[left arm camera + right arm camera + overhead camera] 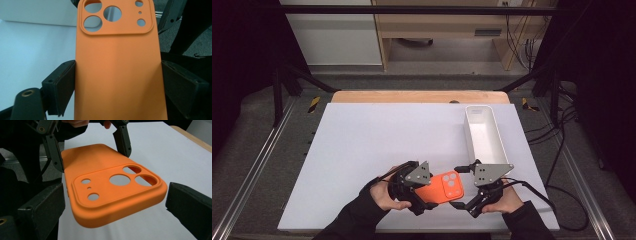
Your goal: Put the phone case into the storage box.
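Nearest the person, the left tool (424,192) is clamped across the width of the orange phone case (443,187), one pad (62,85) pressed on each long edge at the plain end, so the case juts out level above the white counter (377,140) and its camera end hangs free. That free end lies between the pads of the right tool (464,197), which stand apart: one (47,205) sits close to the case's edge, the other (190,205) clear of it with a gap. My reading is that the left grip steadies the case so the right one can take its camera end. Farther off, near the counter's right edge, a white bin (482,132) waits, likely where the case goes.
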Motion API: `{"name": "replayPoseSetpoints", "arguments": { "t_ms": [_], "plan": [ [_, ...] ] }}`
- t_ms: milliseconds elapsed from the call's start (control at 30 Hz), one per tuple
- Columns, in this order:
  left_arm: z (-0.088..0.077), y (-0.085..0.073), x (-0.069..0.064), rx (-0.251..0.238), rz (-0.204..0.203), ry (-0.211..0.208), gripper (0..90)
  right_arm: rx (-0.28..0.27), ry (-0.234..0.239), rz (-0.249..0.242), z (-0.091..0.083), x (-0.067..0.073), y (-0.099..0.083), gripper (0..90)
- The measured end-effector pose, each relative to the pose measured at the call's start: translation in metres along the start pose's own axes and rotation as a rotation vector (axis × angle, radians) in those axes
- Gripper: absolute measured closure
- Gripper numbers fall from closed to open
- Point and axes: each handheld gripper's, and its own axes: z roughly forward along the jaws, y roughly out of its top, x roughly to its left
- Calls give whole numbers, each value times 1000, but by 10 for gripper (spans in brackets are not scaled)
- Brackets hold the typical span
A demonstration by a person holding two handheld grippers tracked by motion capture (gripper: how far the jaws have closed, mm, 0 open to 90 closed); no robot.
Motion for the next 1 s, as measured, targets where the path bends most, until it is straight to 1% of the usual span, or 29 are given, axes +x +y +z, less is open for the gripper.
{"name": "replayPoseSetpoints", "arguments": {
  "t_ms": [33, 100, 200, 333, 367, 500, 567, 667, 733, 800, 867, 900, 1000],
  "plan": [
    [0, 0, 0, -1, 1, 0, 153, 7, 9, -5, 3, -1, 1, 30],
    [0, 0, 0, -1, 4, -3, 153, 8, 13, -8, 4, -1, 2, 31],
    [0, 0, -1, -2, 8, -4, 153, 7, 38, -15, 9, -3, 4, 27],
    [0, 0, -1, -7, 10, -10, 153, 1, 56, -15, 11, -3, 5, 25],
    [0, 0, -1, -11, 10, -16, 153, -3, 66, -14, 11, -4, 4, 24],
    [0, 0, -1, -18, 14, -33, 153, -9, 80, -11, 11, -4, 4, 24],
    [0, 0, -2, -20, 19, -38, 153, -13, 103, -9, 11, -3, 4, 31],
    [0, 0, -4, -19, 32, -45, 153, -13, 116, -12, 12, -3, 4, 36],
    [2, 1, -5, -13, 43, -51, 153, -7, 138, -19, 13, -2, 3, 42],
    [2, 1, -6, -12, 47, -52, 153, -7, 142, -22, 13, -2, 3, 44],
    [3, 1, -6, -11, 55, -55, 153, -6, 155, -25, 14, -2, 2, 51],
    [3, 1, -7, -11, 58, -58, 153, -10, 164, -34, 14, -1, 2, 57],
    [3, 1, -8, -11, 63, -60, 153, -15, 174, -41, 14, -1, 2, 67]
  ]
}}
